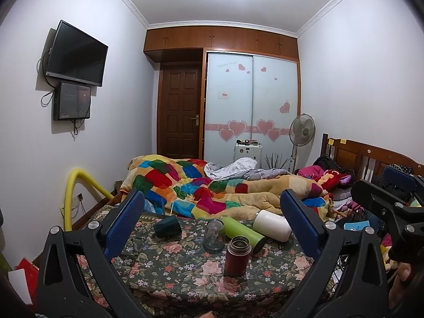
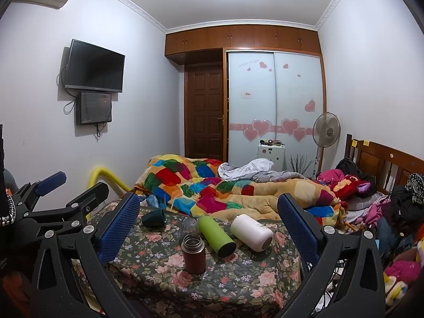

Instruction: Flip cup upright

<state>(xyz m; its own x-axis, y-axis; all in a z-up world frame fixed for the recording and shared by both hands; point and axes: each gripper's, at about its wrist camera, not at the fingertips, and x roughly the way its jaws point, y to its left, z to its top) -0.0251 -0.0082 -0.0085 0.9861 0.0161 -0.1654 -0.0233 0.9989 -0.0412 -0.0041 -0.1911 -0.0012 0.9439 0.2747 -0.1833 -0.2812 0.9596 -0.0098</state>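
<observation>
Several cups sit on a floral-cloth table point(image 1: 169, 273) point(image 2: 238, 278). A brown steel flask point(image 1: 237, 255) point(image 2: 194, 253) stands upright at the front. A clear glass jar point(image 1: 214, 235) point(image 2: 188, 225) stands behind it. A green bottle point(image 1: 242, 234) point(image 2: 216, 235), a white cup point(image 1: 273, 225) point(image 2: 251, 232) and a dark green cup point(image 1: 167, 227) point(image 2: 154, 217) lie on their sides. My left gripper point(image 1: 212, 225) and right gripper point(image 2: 209, 225) are open and empty, short of the table.
A bed with a patchwork quilt point(image 1: 201, 185) point(image 2: 212, 185) lies behind the table. A yellow padded rail point(image 1: 71, 193) is at the left. Clothes and toys point(image 2: 392, 212) pile at the right. The other gripper shows at right in the left wrist view point(image 1: 392, 201).
</observation>
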